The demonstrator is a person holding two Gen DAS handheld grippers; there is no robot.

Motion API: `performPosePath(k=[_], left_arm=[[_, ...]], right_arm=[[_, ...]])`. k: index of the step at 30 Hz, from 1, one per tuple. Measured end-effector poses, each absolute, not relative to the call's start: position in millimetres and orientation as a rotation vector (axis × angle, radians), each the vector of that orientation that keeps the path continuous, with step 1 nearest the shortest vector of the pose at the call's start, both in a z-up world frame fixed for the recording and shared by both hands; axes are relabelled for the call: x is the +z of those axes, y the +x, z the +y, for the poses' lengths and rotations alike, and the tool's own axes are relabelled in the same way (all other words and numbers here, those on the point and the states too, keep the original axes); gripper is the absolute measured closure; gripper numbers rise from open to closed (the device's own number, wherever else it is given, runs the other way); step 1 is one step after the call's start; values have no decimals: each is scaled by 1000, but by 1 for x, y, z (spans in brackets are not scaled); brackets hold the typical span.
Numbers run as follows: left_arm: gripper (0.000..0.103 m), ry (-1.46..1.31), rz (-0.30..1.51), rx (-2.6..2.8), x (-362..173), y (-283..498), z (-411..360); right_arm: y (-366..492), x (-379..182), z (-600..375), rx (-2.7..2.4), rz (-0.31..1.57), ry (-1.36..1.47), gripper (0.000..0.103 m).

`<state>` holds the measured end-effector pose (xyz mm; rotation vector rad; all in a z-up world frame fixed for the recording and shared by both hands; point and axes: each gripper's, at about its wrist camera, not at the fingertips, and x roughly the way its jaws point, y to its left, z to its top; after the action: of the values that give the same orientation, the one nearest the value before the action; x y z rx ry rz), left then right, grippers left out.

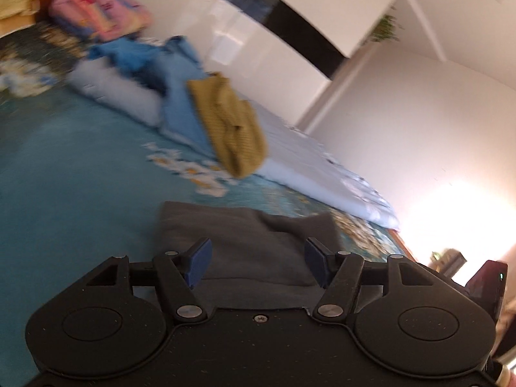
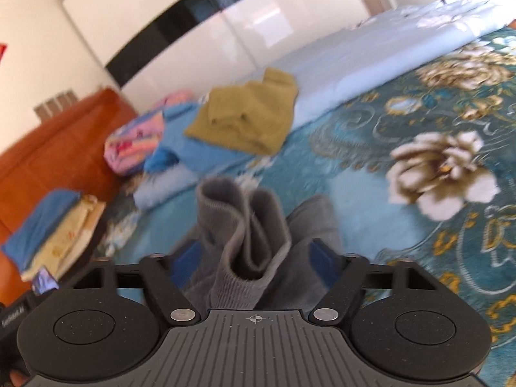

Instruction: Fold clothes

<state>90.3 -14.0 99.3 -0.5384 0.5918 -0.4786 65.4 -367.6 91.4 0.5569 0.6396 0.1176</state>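
A dark grey garment [image 1: 245,232] lies flat on the teal flowered bedspread [image 1: 64,177], just ahead of my left gripper [image 1: 258,262]. That gripper stands open, its blue pads apart above the cloth. In the right wrist view the grey garment [image 2: 245,225] is bunched into upright folds with a ribbed cuff, between the fingers of my right gripper [image 2: 254,259]. The right jaws stand wide and the cloth sits loosely between them; the left pad is partly hidden by it.
A folded olive garment [image 1: 232,125] [image 2: 248,113] rests on blue clothes [image 2: 193,142] further back. A pale blue quilt [image 2: 371,58] lies along the far side. A pink patterned bundle [image 2: 135,148], a blue and cream stack [image 2: 54,229] and an orange headboard [image 2: 48,148] are at left.
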Motion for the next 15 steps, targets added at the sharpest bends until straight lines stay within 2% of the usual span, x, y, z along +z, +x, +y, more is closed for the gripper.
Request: performPosePath(k=[2,4,7,8,9,10,12,15], left_arm=[[42,-585,605,-440,94,89,3],[42,-587,615,-419,91,88,12],[42,-603,619,-415,89,90,19],[42,-610,622,-417,88,91,20],[42,-614,627,-419,87,92,20],[42,-613,628,-418,87,93,20],[42,-604,629,-410,86,93,19],[42,-606,635,-412,85,92,19]], right_arm=[[71,88,-361,129,652,570,16],[76,86,-355,141,654,585,26],[84,87,-343,148,669,564,28],[86,86,-342,139,683,562,32],[87,85,-342,127,696,571,44],[89,84,-341,114,709,579,50],[91,82,-343,100,730,606,71],[90,87,-350,153,722,679,83]])
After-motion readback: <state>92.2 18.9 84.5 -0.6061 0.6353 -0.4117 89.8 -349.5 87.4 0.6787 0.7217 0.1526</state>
